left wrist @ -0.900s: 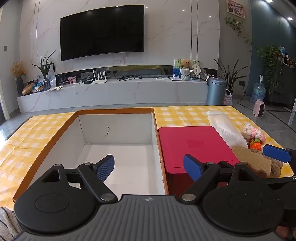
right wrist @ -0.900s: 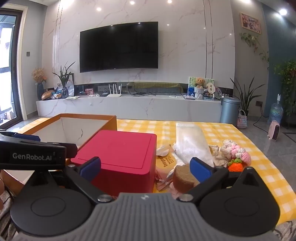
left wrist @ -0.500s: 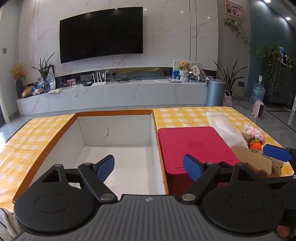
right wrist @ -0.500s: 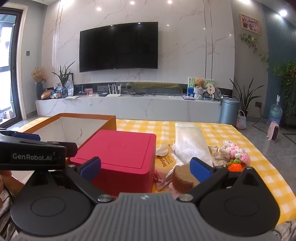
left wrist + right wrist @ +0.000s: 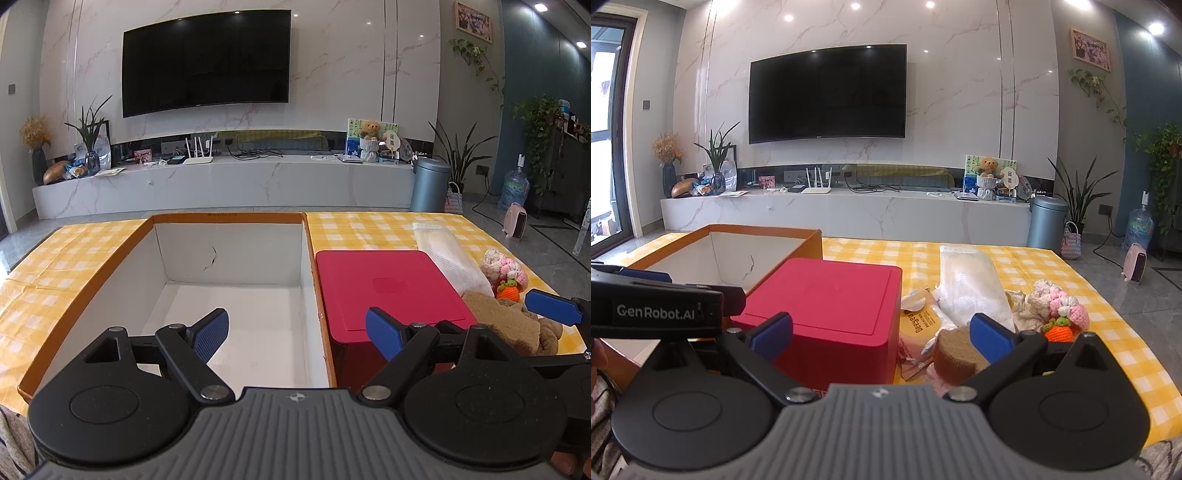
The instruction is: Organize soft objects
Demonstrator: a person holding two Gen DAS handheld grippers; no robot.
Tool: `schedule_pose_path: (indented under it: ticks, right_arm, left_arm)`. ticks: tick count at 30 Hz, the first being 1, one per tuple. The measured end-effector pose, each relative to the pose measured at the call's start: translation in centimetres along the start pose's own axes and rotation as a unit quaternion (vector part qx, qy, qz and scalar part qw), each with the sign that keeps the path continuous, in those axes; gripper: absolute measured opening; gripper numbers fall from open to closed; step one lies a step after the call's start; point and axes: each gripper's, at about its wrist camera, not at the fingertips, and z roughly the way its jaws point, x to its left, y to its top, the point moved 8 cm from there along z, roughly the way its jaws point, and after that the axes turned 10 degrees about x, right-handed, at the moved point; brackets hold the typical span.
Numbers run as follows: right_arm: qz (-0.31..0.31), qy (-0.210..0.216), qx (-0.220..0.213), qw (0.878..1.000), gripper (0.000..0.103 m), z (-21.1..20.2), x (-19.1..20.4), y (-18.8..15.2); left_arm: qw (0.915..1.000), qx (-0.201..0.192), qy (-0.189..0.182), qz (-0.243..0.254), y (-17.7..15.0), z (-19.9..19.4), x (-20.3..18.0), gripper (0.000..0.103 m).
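Note:
An open orange cardboard box [image 5: 229,218] with a bare white inside sits on the yellow checked tablecloth [image 5: 74,251]. My left gripper [image 5: 297,334] hangs open over its near right corner, holding nothing. Right of it stands a closed red box [image 5: 384,288] [image 5: 827,295]. My right gripper [image 5: 882,334] is open and unloaded, low in front of the red box. Soft things lie to the right: a brown sponge [image 5: 955,354] [image 5: 498,321], a white cloth in a clear bag [image 5: 971,284], a pink-and-white crochet toy [image 5: 1058,302] and an orange crochet carrot [image 5: 1058,332].
A yellow printed packet [image 5: 918,321] and crumpled wrappers lie between the red box and the sponge. Beyond the table's far edge stand a marble TV bench [image 5: 849,218], a grey bin [image 5: 1047,223] and a water jug [image 5: 1141,225]. The left gripper's body [image 5: 657,308] crosses the right wrist view.
The left wrist view has tilted down a little, with the room sitting slightly lower in frame. Both grippers stay open and the objects have not moved.

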Motion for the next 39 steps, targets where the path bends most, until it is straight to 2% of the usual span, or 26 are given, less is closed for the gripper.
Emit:
schedule_pose_path:
  ticks: [39]
  right_arm:
    - [-0.015, -0.008, 0.021, 1.0, 0.1, 0.74, 0.26, -0.66]
  left_arm:
    - [0.9996, 0.016, 0.017, 0.013, -0.53, 0.74, -0.1, 0.099]
